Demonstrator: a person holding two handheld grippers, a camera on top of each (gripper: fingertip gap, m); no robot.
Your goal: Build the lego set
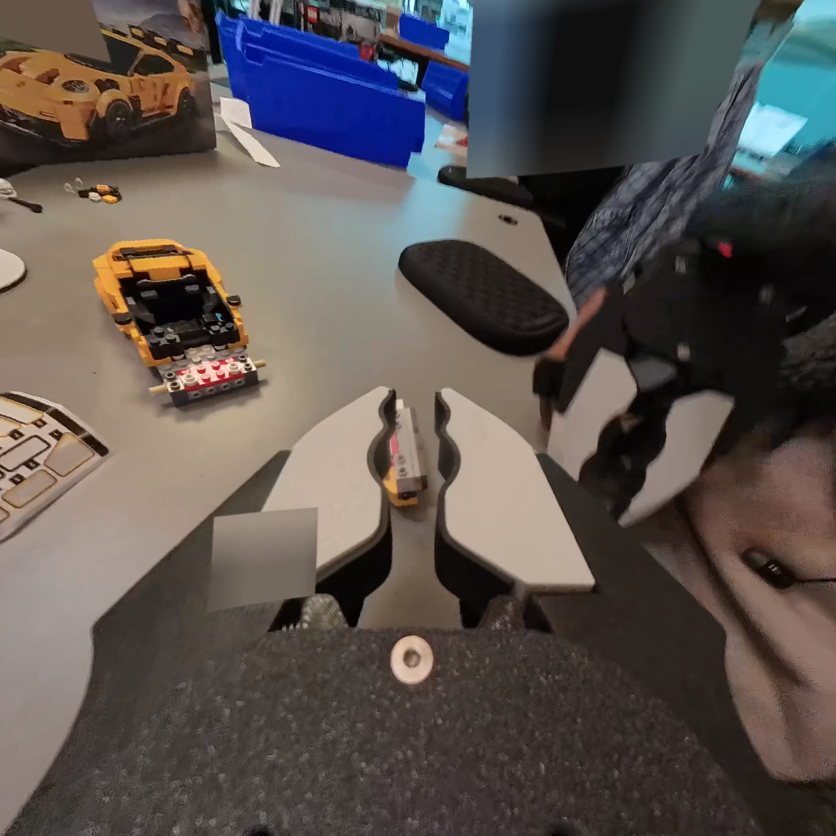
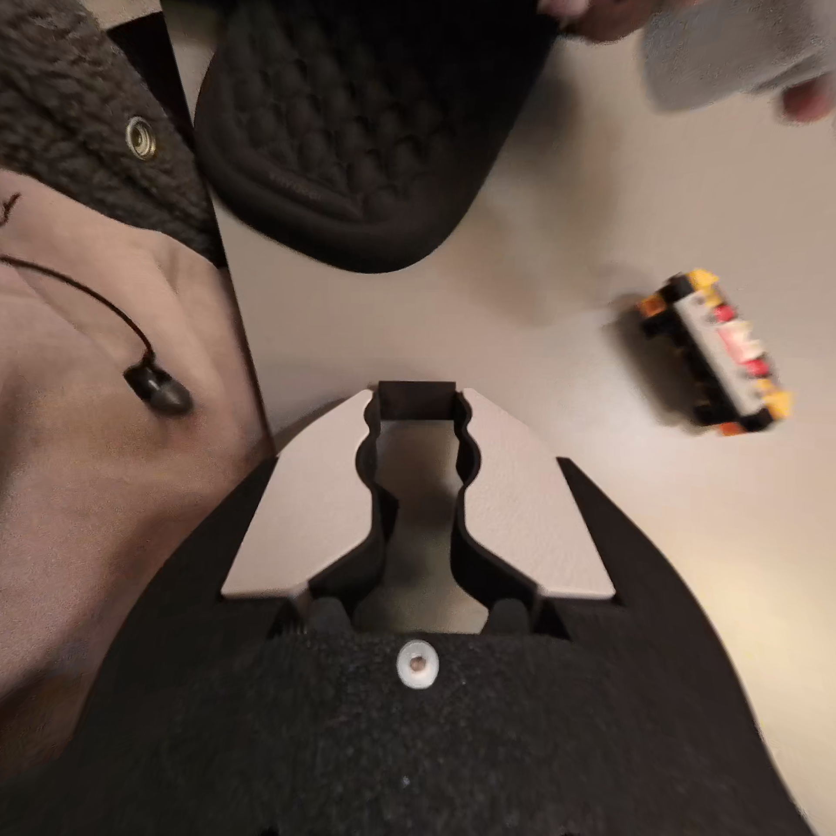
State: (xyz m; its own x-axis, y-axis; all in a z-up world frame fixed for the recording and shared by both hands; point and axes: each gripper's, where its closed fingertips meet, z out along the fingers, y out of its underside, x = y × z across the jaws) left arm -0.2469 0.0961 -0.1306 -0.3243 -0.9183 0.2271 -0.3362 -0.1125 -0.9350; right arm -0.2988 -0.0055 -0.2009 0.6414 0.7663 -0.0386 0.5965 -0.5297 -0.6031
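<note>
Grey table (image 1: 316, 235) carries half-built yellow car (image 1: 169, 312), black wrist rest (image 1: 482, 296), sticker sheet (image 1: 40, 457) — small sub-assembly (image 2: 714, 355) apart.

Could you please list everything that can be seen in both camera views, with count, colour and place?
car model: one, yellow and black, unfinished, table left.
small brick assembly: one, grey, red, yellow, on table between left fingers.
loose small pieces: few, black, yellow, far left.
set box: one, yellow car picture, back left.
sticker sheet: one, white, left edge.
bins: blue, behind.
padded rest: one, black, table right.
table: grey.
left hand-held gripper: open.
right hand-held gripper: shut on a black piece.
</note>
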